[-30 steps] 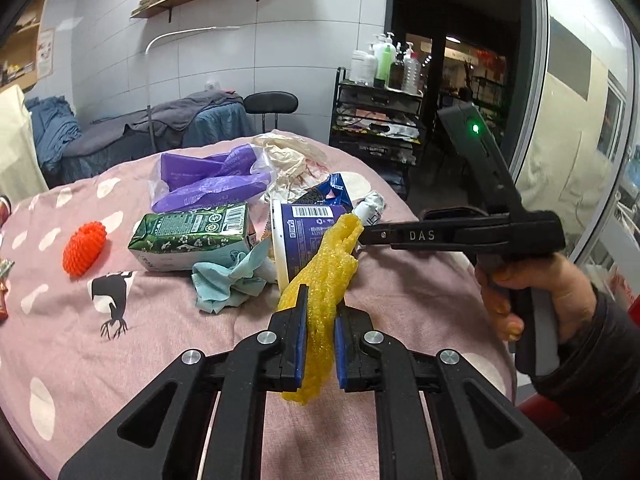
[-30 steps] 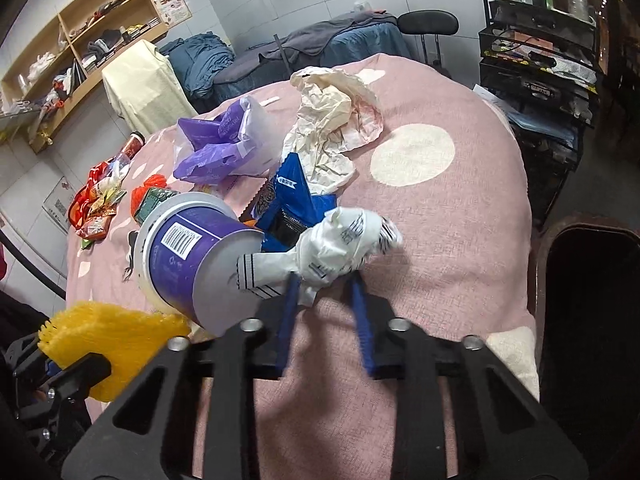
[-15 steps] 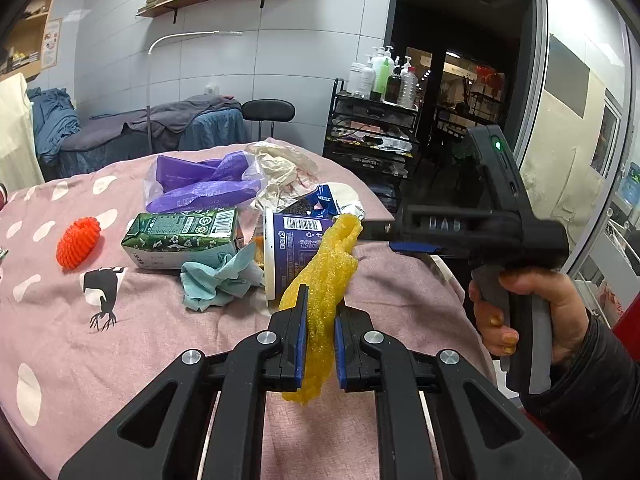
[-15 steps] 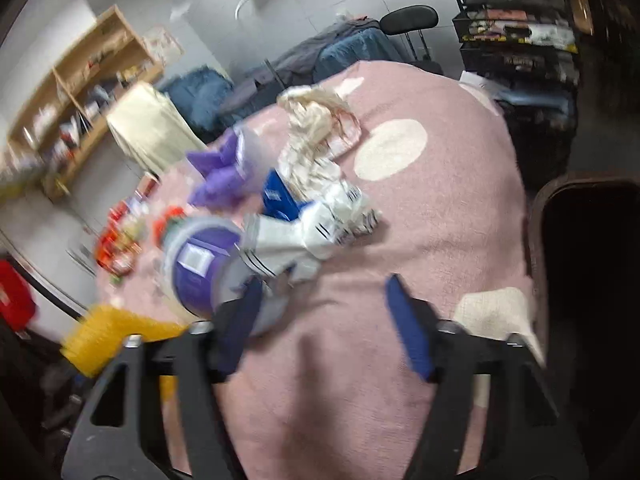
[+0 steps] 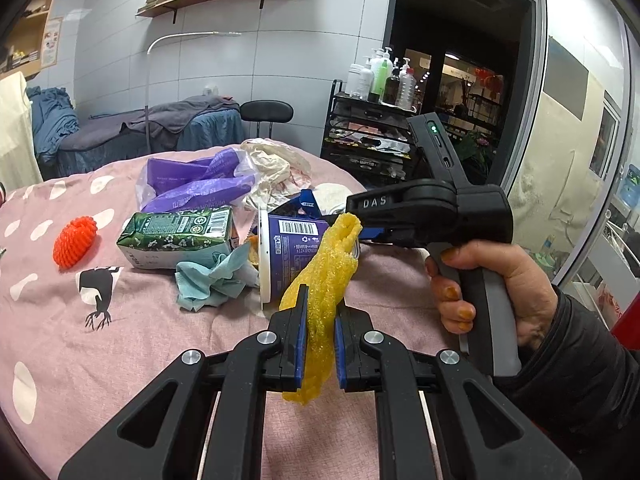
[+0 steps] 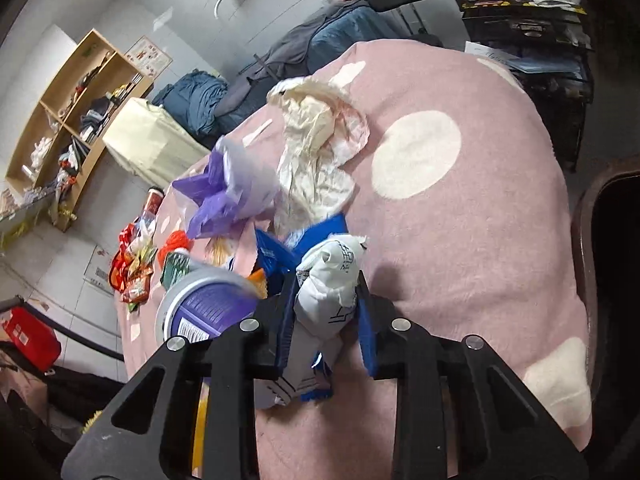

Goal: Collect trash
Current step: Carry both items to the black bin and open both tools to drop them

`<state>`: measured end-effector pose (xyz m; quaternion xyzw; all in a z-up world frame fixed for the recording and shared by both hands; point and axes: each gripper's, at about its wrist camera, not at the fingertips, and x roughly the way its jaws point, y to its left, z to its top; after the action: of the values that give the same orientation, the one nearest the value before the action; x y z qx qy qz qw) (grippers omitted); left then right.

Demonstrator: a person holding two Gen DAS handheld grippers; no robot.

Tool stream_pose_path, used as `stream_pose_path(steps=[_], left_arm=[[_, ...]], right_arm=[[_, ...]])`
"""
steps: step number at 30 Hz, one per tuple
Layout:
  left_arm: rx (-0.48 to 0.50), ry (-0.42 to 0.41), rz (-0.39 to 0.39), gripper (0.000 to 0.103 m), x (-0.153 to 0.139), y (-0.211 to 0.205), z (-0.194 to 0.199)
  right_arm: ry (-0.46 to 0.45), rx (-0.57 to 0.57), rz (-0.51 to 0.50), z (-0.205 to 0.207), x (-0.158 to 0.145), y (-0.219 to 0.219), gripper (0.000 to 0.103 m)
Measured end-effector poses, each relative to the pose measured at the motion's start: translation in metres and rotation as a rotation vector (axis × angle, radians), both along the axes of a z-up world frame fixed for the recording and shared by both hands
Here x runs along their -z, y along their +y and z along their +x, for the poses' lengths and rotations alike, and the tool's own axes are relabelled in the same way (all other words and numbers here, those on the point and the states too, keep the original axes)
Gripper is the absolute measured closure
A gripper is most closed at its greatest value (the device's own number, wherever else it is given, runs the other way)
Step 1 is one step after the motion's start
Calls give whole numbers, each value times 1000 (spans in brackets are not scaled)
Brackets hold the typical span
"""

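Observation:
My left gripper (image 5: 319, 316) is shut on a yellow foam net (image 5: 328, 264), held above the pink spotted tablecloth (image 5: 160, 344). My right gripper (image 6: 326, 284) is shut on a crumpled white wrapper (image 6: 330, 284) with black print, lifted a little off the cloth; its black body shows in the left wrist view (image 5: 424, 210). Behind lie a purple tub on its side (image 5: 286, 254), a green carton (image 5: 180, 236), a teal tissue (image 5: 212, 280), a purple bag (image 5: 196, 188), a blue packet (image 6: 316, 236) and crumpled cream paper (image 6: 316, 148).
An orange foam net (image 5: 75, 242) lies at the left. Red snack packets (image 6: 132, 264) sit at the table's far edge. A dark bin opening (image 6: 616, 264) is beside the table on the right. A black trolley with bottles (image 5: 372, 136) stands behind.
My right gripper opened, then closed again on the white wrapper further along it, and swung. My left gripper kept hold of the yellow net and drew back slightly.

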<state>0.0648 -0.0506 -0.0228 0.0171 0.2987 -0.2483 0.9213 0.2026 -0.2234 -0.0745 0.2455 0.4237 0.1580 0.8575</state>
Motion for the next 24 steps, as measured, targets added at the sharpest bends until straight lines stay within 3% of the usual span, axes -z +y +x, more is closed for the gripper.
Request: stream_pose_path(steps=[14, 20, 24], left_arm=[[64, -6, -27, 91, -7, -19, 1], [135, -16, -34, 91, -14, -45, 3], [206, -5, -44, 91, -16, -72, 10]], right_arm=[[-125, 87, -19, -64, -23, -39, 77], [-191, 215, -189, -96, -34, -70, 77], [-147, 323, -308, -107, -26, -99, 77]])
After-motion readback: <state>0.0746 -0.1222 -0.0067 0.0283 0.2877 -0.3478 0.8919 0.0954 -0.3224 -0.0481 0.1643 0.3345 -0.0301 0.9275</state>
